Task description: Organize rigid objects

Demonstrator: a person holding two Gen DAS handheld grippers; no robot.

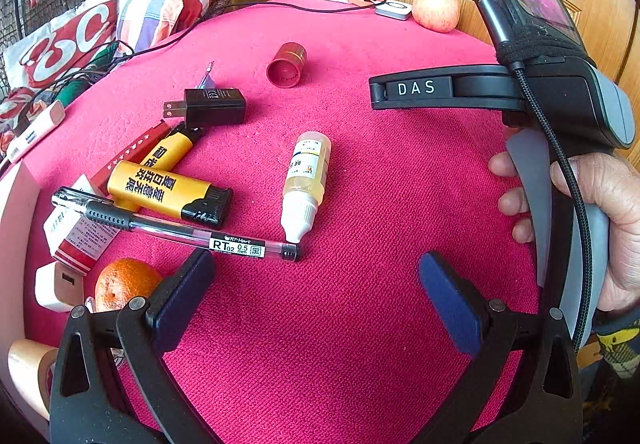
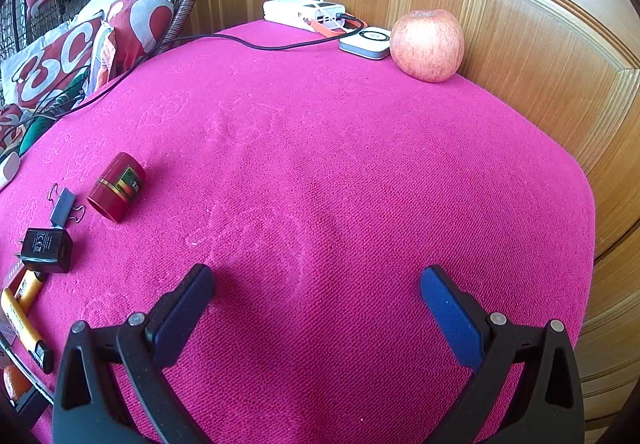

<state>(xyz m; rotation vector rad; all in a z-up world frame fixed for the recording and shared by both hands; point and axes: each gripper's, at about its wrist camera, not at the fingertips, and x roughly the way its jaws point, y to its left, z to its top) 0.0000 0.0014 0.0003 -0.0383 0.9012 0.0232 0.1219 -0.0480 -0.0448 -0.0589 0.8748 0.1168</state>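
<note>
You are near the start, I judge — both your left tongs (image 1: 316, 272) and right tongs (image 2: 318, 286) gape wide, empty. The pen (image 1: 176, 230), lighters (image 1: 168, 194), dropper bottle (image 1: 304, 184) and charger (image 1: 212, 107) lie jumbled on the bench (image 1: 360, 172), unsorted.

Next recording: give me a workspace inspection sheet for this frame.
Surface: pink cloth covers the table.
Job's things: pen, two yellow lighters, dropper bottle, black charger plug, red cap, binder clip.
Clutter: apple, orange, tape roll.
Grippers: left gripper and right gripper open, empty.
Cables: black cable to the white hub.
Surroundings: wooden panelling, cushions.
</note>
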